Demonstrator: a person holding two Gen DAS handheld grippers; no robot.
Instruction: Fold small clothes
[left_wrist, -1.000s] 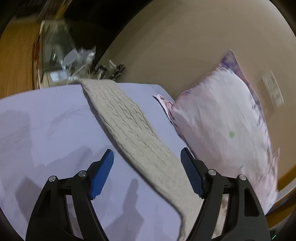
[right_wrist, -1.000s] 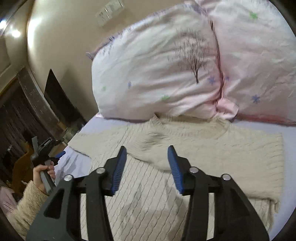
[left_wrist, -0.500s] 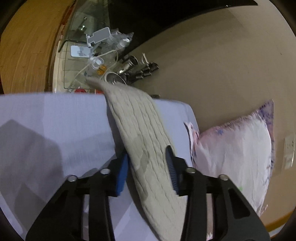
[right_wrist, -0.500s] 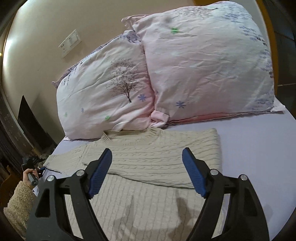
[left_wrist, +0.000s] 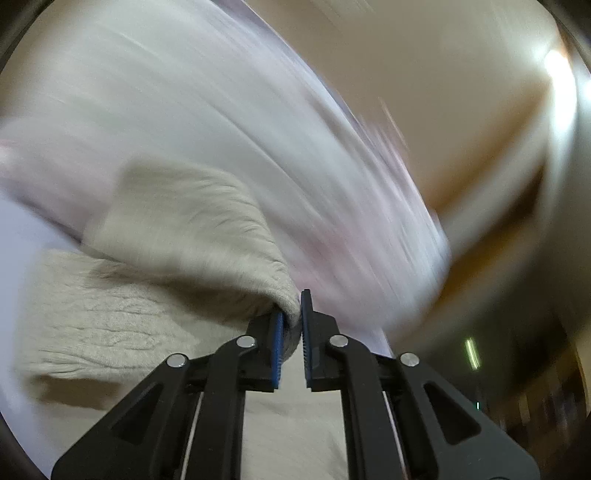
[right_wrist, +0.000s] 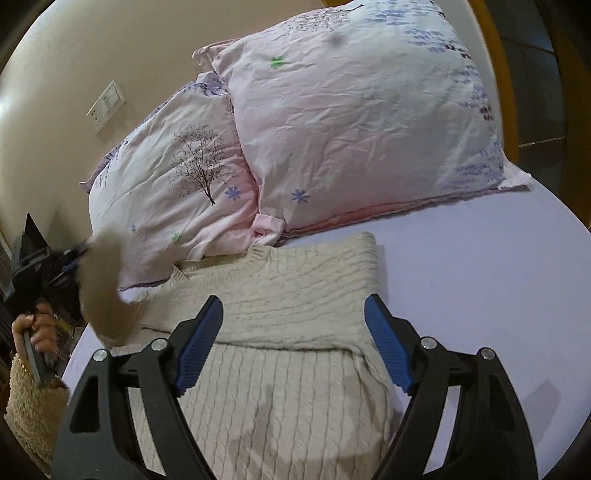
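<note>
Knitwear covers the near middle of the bed: a cream cable-knit sweater lies flat on the lilac sheet, its neck toward the two pillows at the far end. One sleeve is folded across the chest and lies flat from side to side. The other sleeve is lifted off the bed at the left side; its cuff is pinched between the blue pads of the left claw, which is closed tight on the knit. From the right wrist view that raised sleeve shows as a blurred cream shape at the left edge of the bed, with the left claw just behind it and the person's hand, in a fuzzy cream cuff, gripping the handle below.

The right claw hangs over the body of the sweater with its pads spread wide and nothing between them; the folded sleeve lies just beyond its tips.

The far pillow and the nearer pillow with the tree print lean against the beige wall, where a switch plate is fixed. The left wrist view is streaked with blur, so little beyond the sleeve and the pillows can be made out there.
</note>
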